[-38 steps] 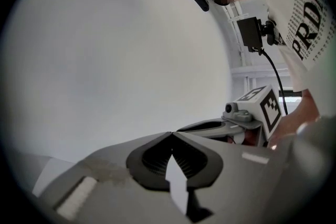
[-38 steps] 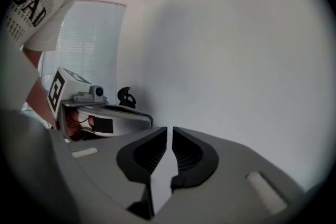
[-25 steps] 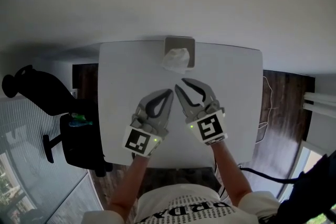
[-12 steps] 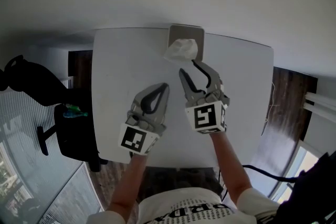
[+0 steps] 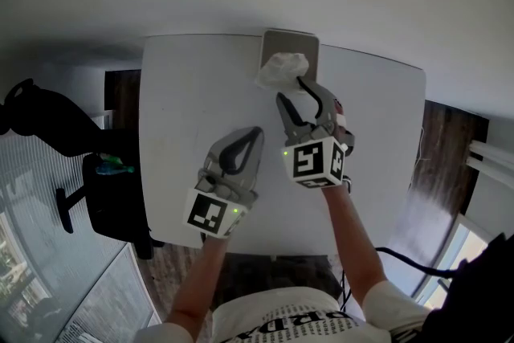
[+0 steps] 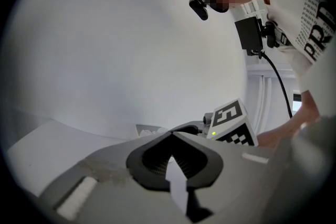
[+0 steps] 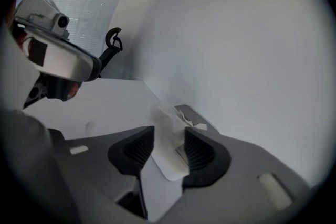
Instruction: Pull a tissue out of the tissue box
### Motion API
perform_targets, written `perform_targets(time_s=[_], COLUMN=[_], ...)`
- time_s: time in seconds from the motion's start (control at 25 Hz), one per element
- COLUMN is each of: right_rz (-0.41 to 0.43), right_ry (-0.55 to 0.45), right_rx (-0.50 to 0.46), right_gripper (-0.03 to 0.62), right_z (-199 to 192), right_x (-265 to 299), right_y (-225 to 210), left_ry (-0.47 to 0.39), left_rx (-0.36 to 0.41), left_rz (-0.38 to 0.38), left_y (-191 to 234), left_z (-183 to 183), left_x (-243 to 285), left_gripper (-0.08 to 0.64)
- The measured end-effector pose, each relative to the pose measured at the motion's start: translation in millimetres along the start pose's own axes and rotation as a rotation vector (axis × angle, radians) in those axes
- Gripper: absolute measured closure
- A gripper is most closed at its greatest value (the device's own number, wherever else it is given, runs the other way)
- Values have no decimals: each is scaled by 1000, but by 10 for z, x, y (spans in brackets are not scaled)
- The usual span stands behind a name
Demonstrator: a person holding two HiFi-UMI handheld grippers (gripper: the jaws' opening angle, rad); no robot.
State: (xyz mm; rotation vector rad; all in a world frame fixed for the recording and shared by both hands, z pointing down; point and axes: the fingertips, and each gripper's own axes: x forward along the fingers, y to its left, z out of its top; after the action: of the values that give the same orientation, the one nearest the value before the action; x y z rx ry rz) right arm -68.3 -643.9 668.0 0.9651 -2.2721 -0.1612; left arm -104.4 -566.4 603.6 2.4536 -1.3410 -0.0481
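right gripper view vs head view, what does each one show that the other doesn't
Only the right gripper view: the ribbed pads of the right hand-held gripper, with the tissue lined up in the gap and neither pad pressing it.
Only the head view: that gripper's marker cube, the person's forearms, the wooden floor.
Both: the tissue, the tissue box, the white table, and the jaws apart, having just been opening.

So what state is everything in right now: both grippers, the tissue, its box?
Tissue box: lying at the table's far edge.
Tissue: crumpled, sticking up out of the box.
Left gripper: shut, empty.
Right gripper: open, jaws just widened; tissue in their gap, not gripped.
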Motion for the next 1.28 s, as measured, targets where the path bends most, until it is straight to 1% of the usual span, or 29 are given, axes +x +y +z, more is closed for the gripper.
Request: perform_targets(time_s=[0.04, 0.08, 0.12, 0.2, 0.48, 0.68, 1.12, 1.28], right_rz=[3, 8, 12, 7, -6, 2, 22, 33], right_ry=[1, 0, -4, -18, -43, -47, -56, -51], right_rx=[0, 1, 2, 4, 43, 62, 90, 119], right_gripper=[467, 497, 512, 578, 583, 583, 583, 583], right_z=[-10, -13, -8, 20, 103, 158, 425, 501], right_x=[11, 13, 6, -20, -114, -182, -497, -660], right_y=[0, 8, 20, 44, -17, -45, -98, -80], left_ry=[1, 1, 0, 3, 0, -7, -43, -54], left_rx=[-2, -3, -4, -6, -7, -4, 30, 41], left_rz=[-1, -2, -4, -7, -14, -23, -51, -62], left_y=[-9, -18, -26, -34, -64, -96, -243, -331], left_z=[-5, -6, -4, -5, 36, 92, 480, 619], left_x=[0, 1, 1, -2, -13, -6, -94, -190], left_gripper=[568, 568, 568, 568, 568, 568, 568, 568])
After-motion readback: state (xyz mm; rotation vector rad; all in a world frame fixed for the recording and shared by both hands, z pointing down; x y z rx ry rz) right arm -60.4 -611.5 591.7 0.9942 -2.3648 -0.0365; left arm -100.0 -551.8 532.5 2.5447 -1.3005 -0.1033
